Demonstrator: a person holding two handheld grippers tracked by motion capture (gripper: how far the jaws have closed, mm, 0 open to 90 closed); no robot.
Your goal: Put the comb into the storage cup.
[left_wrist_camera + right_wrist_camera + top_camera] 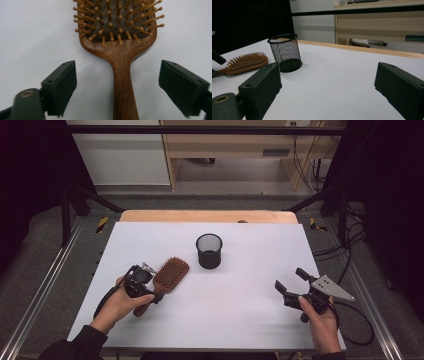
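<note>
— Brush (pixel 169 276) lies on the counter (pixel 240 310), bristles up, at our left. Where's our left tool (pixel 117 86)?

— Right over the handle, jaws spread to either side of it, not yet touching. The handle runs straight toward us between them.

— And its long axis?

— Head points away toward the cup (pixel 209 250), handle back toward our left hand (pixel 116 304).

— Right tool (pixel 291 281)?

— Spread too, empty, well apart. We judge the left should close.

The left gripper (pixel 117 87) straddles the wooden hairbrush (pixel 120 50) handle with bare table (pixel 240 315) either side. A black mesh cup (pixel 209 250) stands just beyond the brush head; the right gripper (pixel 290 279) has open surface around it
</note>
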